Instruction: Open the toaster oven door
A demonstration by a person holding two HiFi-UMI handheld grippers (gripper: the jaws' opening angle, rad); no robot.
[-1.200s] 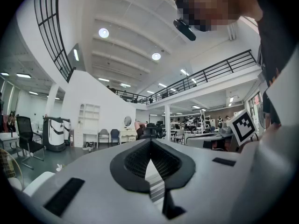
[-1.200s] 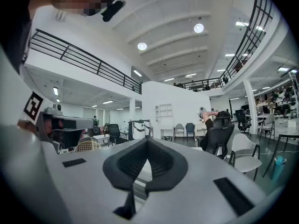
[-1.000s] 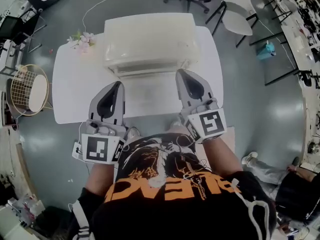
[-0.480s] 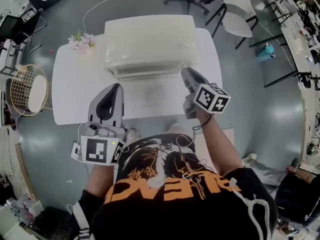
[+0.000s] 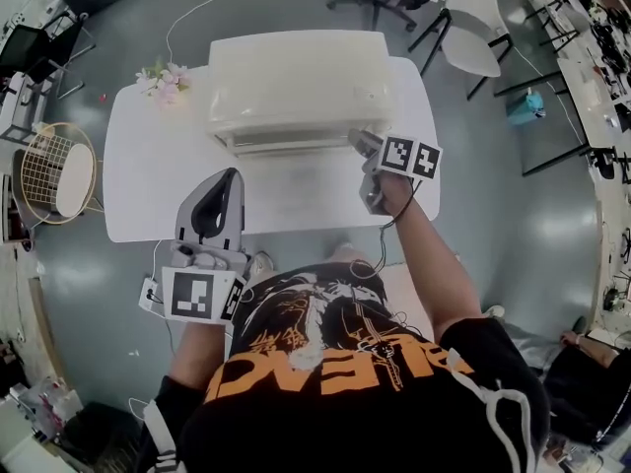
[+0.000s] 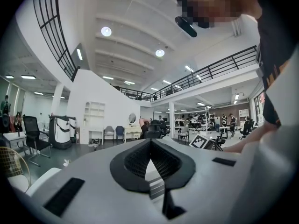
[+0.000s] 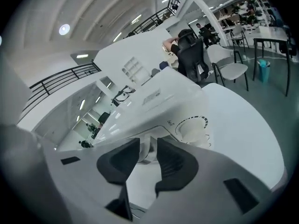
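The cream toaster oven (image 5: 294, 77) stands at the back of the white table (image 5: 148, 185), its door closed, the front facing me. My right gripper (image 5: 357, 141) is at the oven's front right corner, turned on its side. In the right gripper view its jaws (image 7: 148, 143) are opening, and the white end of the door handle (image 7: 147, 154) shows in the gap, untouched by the pads. The oven's dial (image 7: 191, 127) sits just to the right. My left gripper (image 5: 229, 175) hovers over the table's near edge, shut and empty (image 6: 150, 146).
Pink flowers (image 5: 160, 79) lie at the table's back left corner. A power cable (image 5: 197, 8) runs across the floor behind the oven. A white chair (image 5: 463, 23) stands at the back right, and a round wire-frame stool (image 5: 59, 175) is on the left.
My right gripper has moved forward from the table's near edge to the oven's front right corner and rolled onto its side. Its jaws have parted. The left gripper has stayed put.
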